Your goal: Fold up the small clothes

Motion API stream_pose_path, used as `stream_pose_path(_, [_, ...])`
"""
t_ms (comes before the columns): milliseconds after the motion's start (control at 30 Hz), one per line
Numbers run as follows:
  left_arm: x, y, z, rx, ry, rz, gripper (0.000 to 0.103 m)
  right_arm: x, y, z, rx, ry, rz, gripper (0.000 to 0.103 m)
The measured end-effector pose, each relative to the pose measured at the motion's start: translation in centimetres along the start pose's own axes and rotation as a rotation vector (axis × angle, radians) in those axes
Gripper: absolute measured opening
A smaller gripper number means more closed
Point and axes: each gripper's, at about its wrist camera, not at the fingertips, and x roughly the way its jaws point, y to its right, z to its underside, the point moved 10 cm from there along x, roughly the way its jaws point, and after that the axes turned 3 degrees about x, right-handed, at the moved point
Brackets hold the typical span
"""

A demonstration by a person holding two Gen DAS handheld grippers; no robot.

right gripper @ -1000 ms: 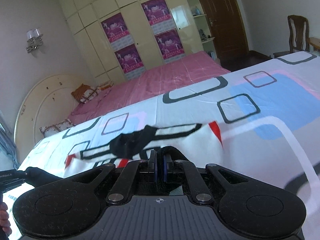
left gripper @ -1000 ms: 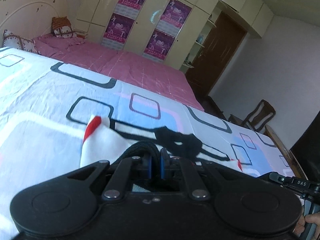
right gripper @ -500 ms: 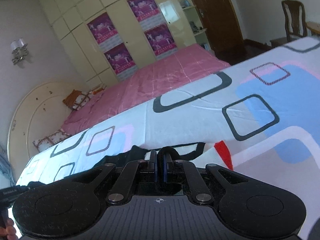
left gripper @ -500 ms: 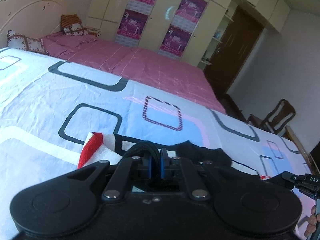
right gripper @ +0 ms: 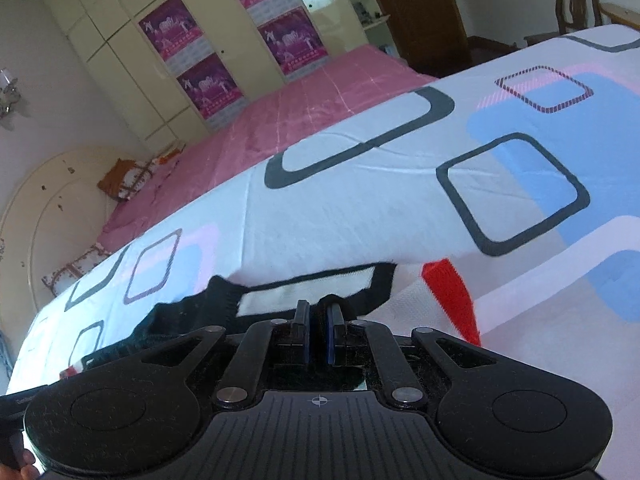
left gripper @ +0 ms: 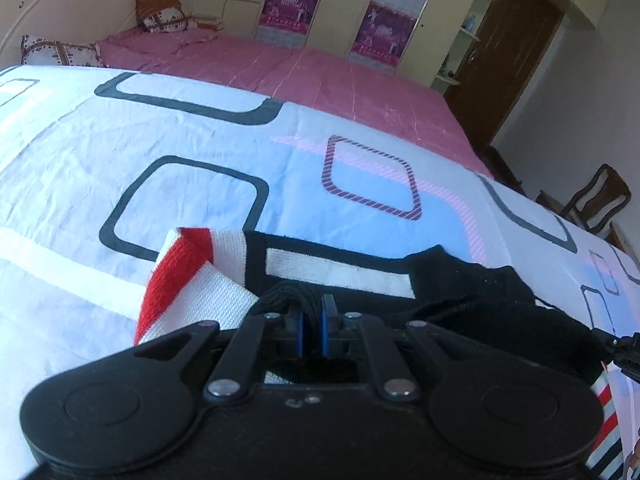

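Knitted white garment (left gripper: 224, 300) with red cuffs and black trim lay on the bed's white sheet (left gripper: 160, 128) printed with black, blue and pink squares, just ahead of both claws. The left claw (left gripper: 311, 322) was pinched narrow on a fold of its black edge; the right claw (right gripper: 318, 326) was likewise clamped on the black trim. Beyond them stretched a pink bedspread (right gripper: 304, 108), cream wardrobe doors with purple posters (right gripper: 200, 48), and a brown door (left gripper: 516, 56).
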Motion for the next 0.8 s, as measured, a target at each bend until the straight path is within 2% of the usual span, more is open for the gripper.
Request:
stream_pose_path(167, [0.6, -0.1, -0.6, 0.011, -0.021, -0.016, 0.013, 0.8, 0.2, -0.1, -0.017, -0.029, 0.015, 0.006])
stream_pose_path(400, [0.4, -0.1, -1.4, 0.008, -0.013, -0.020, 0.028, 0.7, 0.6, -0.5, -0.005, -0.048, 0.000, 0.006])
stream_pose_path(467, [0.1, -0.1, -1.7, 0.000, -0.001, -0.013, 0.039, 0.6, 0.6, -0.5, -0.003, -0.050, -0.006, 0.006])
stream_pose_path(533, [-0.7, -0.1, -2.2, 0.012, 0.026, -0.031, 0.067, 0.4, 0.6, -0.6, 0.000, -0.053, -0.012, 0.007])
stream_pose_path(600, [-1.7, -0.2, -2.8, 0.038, 0.067, -0.044, 0.074, 0.3, 0.5, -0.7, -0.004, -0.054, -0.015, 0.007])
stream_pose_path(633, [-2.3, -0.1, -2.9, 0.054, 0.081, -0.039, 0.074, 0.2, 0.3, -0.8, -0.004, -0.055, -0.021, 0.015])
stream_pose_path(700, [-2.9, -0.3, -2.9, 0.078, 0.082, -0.037, 0.075, -0.3, 0.2, -1.2, -0.010, -0.015, -0.015, 0.090])
stream_pose_path(733, [-3.1, -0.4, -2.8, 0.087, 0.078, -0.034, 0.075, -0.8, 0.1, -1.6, -0.015, 0.024, -0.015, 0.094])
stream_pose_path(800, [-3.2, -0.5, -2.2, 0.109, 0.060, -0.025, 0.075, -1.2, -0.2, -2.0, -0.029, 0.029, -0.031, 0.094])
